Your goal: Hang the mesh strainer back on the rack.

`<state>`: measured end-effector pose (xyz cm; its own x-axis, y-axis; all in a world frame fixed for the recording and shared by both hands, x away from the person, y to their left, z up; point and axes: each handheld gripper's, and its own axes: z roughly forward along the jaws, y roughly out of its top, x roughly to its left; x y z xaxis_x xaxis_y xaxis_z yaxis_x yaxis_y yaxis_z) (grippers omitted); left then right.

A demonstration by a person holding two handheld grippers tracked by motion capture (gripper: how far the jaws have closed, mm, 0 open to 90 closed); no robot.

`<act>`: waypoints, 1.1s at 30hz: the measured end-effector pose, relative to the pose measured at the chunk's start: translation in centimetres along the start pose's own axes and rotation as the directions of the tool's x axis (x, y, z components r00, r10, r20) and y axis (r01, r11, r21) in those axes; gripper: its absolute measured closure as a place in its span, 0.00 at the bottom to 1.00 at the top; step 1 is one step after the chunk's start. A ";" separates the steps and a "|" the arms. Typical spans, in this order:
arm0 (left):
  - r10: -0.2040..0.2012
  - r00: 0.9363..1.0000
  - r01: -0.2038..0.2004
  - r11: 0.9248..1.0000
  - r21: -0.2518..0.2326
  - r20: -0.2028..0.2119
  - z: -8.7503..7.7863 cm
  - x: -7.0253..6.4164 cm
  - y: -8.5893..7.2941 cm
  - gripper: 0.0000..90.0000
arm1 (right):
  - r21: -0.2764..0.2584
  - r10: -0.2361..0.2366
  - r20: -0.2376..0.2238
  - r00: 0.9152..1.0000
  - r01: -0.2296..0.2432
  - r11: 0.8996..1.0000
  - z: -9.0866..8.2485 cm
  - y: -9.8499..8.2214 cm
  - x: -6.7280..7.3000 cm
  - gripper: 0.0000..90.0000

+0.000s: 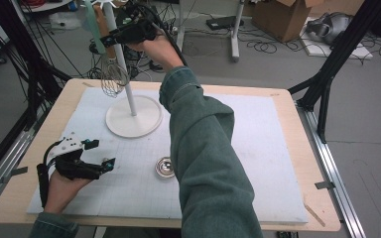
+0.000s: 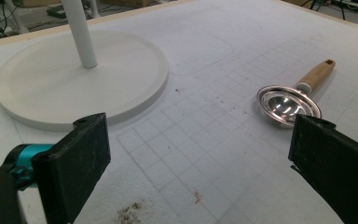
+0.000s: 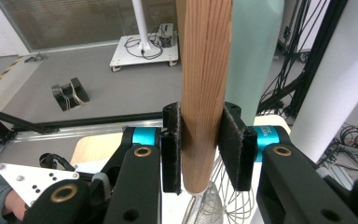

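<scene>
Right hand-held gripper (image 3: 199,154) is clamped on the wooden handle of a whisk (image 3: 204,70), both pads pressed against the wood just above the wire loops, which show at the bottom centre of its own view. From the high camera this hand-held gripper (image 1: 110,38) sits at the upper left of the frame, with the whisk (image 1: 113,77) hanging upright beside the white pole of a stand (image 1: 133,116), whose round base rests on the worktop (image 1: 297,163). Left hand-held gripper (image 1: 99,154) lies low at the lower left of the high frame, its jaws spread wide with nothing between them. Near the frame's centre lies a small metal strainer (image 2: 289,100) with a wooden handle, flat on the white mat.
</scene>
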<state>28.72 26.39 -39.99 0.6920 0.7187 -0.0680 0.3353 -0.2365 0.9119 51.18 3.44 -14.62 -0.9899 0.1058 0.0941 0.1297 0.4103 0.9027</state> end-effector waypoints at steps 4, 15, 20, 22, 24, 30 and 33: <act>0.002 1.000 -0.002 1.000 0.000 0.005 0.0 0.0 0.0 0.07 | -0.010 0.012 0.011 1.000 -0.012 1.000 -0.2 -0.2 -0.1 0.79; 0.004 1.000 -0.004 1.000 0.004 0.011 0.1 -0.1 0.0 0.07 | -0.033 0.022 0.044 0.999 -0.021 0.999 -0.7 -0.8 -0.1 0.77; 0.008 1.000 -0.008 1.000 0.007 0.015 0.2 -0.1 0.0 0.07 | -0.038 0.025 0.059 0.998 -0.023 0.999 -1.2 -1.1 0.0 0.75; 0.006 1.000 -0.007 1.000 0.006 0.016 0.2 -0.1 0.0 0.07 | -0.038 0.028 0.068 0.997 -0.025 0.999 -1.4 -1.2 0.0 0.75; 0.008 1.000 -0.008 1.000 0.007 0.013 0.2 0.0 0.0 0.07 | -0.040 0.029 0.072 0.997 -0.026 0.999 -1.7 -1.4 0.1 0.75; 0.004 1.000 -0.004 1.000 0.007 0.009 0.1 0.1 -0.1 0.07 | -0.048 0.028 0.081 0.996 -0.024 0.999 -2.8 -1.5 0.2 0.78; 0.000 1.000 0.000 1.000 0.007 0.012 0.1 0.1 -0.1 0.07 | -0.050 0.024 0.079 0.997 -0.020 0.999 -3.3 -1.5 0.4 0.82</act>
<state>28.79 26.43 -40.14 0.6996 0.7108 -0.0732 0.3401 -0.2411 0.9090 50.39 -0.13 -14.51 -0.9790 0.1866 0.0819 0.1461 0.3628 0.9203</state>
